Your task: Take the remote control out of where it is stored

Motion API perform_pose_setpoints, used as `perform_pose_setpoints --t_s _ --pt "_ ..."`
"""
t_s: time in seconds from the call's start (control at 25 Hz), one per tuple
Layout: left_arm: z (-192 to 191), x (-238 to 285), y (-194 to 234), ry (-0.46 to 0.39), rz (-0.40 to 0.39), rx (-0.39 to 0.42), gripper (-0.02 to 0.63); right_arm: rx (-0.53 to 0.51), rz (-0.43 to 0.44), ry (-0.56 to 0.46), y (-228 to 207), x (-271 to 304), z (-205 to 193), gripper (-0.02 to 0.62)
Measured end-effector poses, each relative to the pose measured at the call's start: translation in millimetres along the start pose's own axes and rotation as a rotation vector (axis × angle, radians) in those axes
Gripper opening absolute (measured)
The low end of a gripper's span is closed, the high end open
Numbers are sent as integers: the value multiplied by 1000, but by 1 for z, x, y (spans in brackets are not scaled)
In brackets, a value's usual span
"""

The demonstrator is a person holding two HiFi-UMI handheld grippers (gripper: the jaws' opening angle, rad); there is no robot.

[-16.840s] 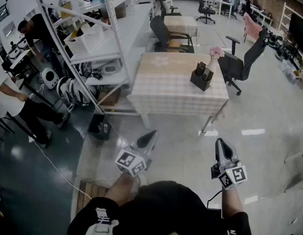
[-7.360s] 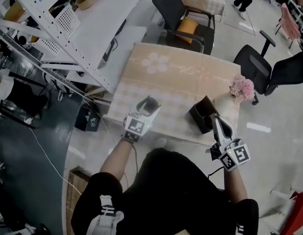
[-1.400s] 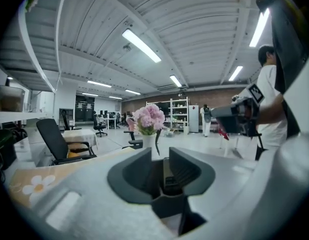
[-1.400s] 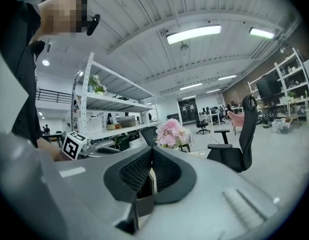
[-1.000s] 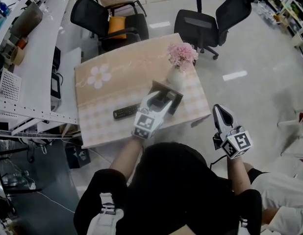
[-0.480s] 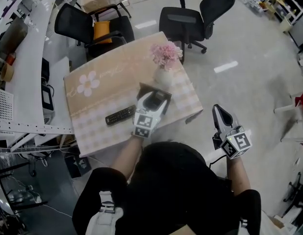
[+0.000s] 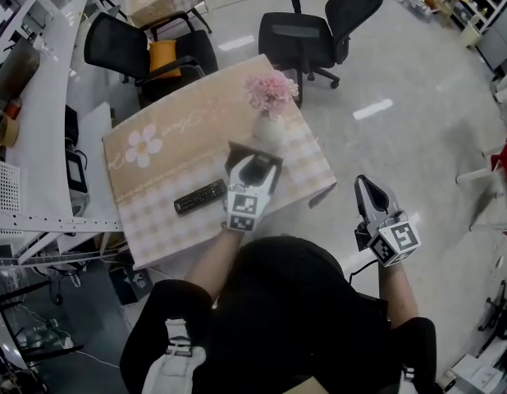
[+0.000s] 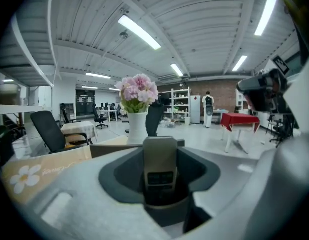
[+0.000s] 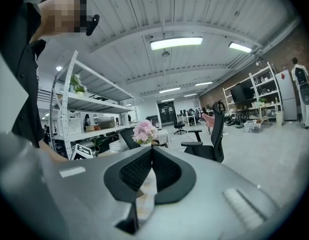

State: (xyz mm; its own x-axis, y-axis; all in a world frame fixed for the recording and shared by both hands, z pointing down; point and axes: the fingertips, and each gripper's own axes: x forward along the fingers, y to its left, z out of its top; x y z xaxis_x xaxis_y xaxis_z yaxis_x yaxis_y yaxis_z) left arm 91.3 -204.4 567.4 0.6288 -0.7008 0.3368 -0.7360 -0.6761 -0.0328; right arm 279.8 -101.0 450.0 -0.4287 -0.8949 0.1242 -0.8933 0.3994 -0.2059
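A grey remote (image 8: 160, 166) stands upright between the jaws of my left gripper (image 7: 254, 166), its lower end hidden down between them. That gripper reaches into the dark holder box (image 7: 234, 153) on the checked table (image 7: 155, 220). Its jaws are closing around the remote, with the pads close to its sides, and I cannot see them pressing. The holder's rim (image 8: 112, 149) shows behind the remote. A second, black remote (image 7: 199, 196) lies flat on the cloth left of the holder. My right gripper (image 7: 367, 190) is shut and empty, held off the table's right corner.
A white vase of pink flowers (image 7: 270, 97) stands just behind the holder. Two office chairs (image 7: 307, 23) stand beyond the table, and white shelving (image 7: 24, 138) runs along the left. A red table (image 8: 238, 121) stands far off.
Seven seconds ago no remote lay on the cloth; the black one now does. Over the last second my left gripper has stayed at the holder, and the right gripper has not moved.
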Motion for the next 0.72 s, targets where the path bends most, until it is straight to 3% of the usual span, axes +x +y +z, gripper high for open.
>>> perform_pose_setpoints --t_s 0.48,0.72 --pt "64 -37 7 -157 -54 -5 202 4 61 6 17 24 1 5" --pt "96 -67 26 -255 -50 -64 202 -2 139 11 40 55 3 5"
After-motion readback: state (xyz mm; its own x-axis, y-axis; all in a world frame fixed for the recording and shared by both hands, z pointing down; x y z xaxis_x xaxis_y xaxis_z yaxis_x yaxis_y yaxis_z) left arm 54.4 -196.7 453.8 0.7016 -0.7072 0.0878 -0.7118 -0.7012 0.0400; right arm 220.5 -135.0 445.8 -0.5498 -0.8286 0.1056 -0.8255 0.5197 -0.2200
